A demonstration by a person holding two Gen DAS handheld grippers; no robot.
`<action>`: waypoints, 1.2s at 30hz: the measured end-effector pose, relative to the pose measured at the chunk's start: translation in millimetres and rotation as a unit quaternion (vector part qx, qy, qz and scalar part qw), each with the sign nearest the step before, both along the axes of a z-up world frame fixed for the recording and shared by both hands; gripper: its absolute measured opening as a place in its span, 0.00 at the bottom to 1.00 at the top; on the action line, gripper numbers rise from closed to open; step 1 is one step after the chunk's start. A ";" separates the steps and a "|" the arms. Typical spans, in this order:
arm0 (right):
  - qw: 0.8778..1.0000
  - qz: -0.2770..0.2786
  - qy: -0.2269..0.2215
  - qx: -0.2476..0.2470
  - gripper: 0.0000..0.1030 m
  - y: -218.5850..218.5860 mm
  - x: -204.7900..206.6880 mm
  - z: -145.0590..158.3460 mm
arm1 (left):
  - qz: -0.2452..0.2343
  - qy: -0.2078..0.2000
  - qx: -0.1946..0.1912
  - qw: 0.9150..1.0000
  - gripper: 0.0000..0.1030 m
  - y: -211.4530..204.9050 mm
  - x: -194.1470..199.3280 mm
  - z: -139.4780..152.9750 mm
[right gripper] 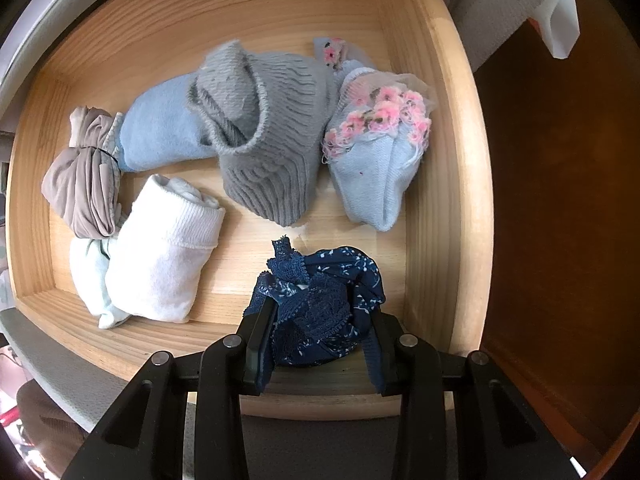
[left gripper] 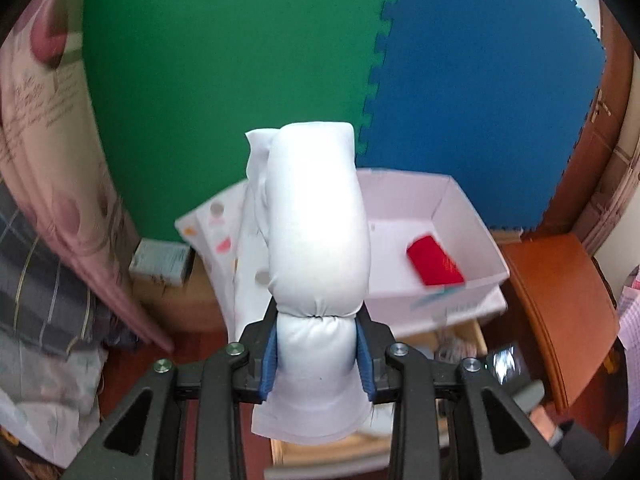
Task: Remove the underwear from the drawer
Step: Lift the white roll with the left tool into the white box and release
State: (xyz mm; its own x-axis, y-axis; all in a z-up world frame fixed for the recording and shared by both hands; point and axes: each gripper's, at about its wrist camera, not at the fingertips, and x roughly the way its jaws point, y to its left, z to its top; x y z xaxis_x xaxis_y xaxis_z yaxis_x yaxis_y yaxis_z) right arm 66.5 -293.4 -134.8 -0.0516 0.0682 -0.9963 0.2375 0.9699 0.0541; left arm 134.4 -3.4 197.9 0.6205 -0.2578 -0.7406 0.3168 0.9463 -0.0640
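In the left wrist view my left gripper (left gripper: 319,320) is shut on a white rolled piece of underwear (left gripper: 316,208). The roll is pinched near its lower end and held up in the air, well above the furniture. In the right wrist view my right gripper (right gripper: 320,320) points straight down into the open wooden drawer (right gripper: 436,160). Its jaws are shut on a crumpled navy lace underwear (right gripper: 324,284), which lies at the near right of the drawer floor.
The drawer also holds a grey knit sock (right gripper: 264,140), a flowered pale-blue sock (right gripper: 376,160), a white roll (right gripper: 164,260) and a taupe bundle (right gripper: 84,184). Behind the left gripper stands a white box (left gripper: 460,216) with a red item (left gripper: 434,260), a green mat (left gripper: 220,80) and a blue mat (left gripper: 480,80).
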 end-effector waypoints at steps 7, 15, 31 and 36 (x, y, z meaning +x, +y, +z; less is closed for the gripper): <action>1.000 0.001 0.000 -0.002 0.33 2.1 -0.3 -0.6 | 0.015 0.004 -0.012 1.000 0.32 -27.5 68.8 -8.2; 1.000 0.002 0.000 -0.001 0.33 5.2 -0.3 1.4 | 0.000 0.021 0.016 1.000 0.32 -63.8 115.1 -43.4; 1.000 0.003 0.001 -0.001 0.33 3.8 0.2 0.5 | 0.016 0.091 0.088 0.992 0.37 -81.4 146.0 -105.5; 1.000 0.003 0.001 -0.002 0.33 5.1 0.2 0.5 | 0.025 0.095 0.073 0.992 0.41 -75.7 144.9 -99.9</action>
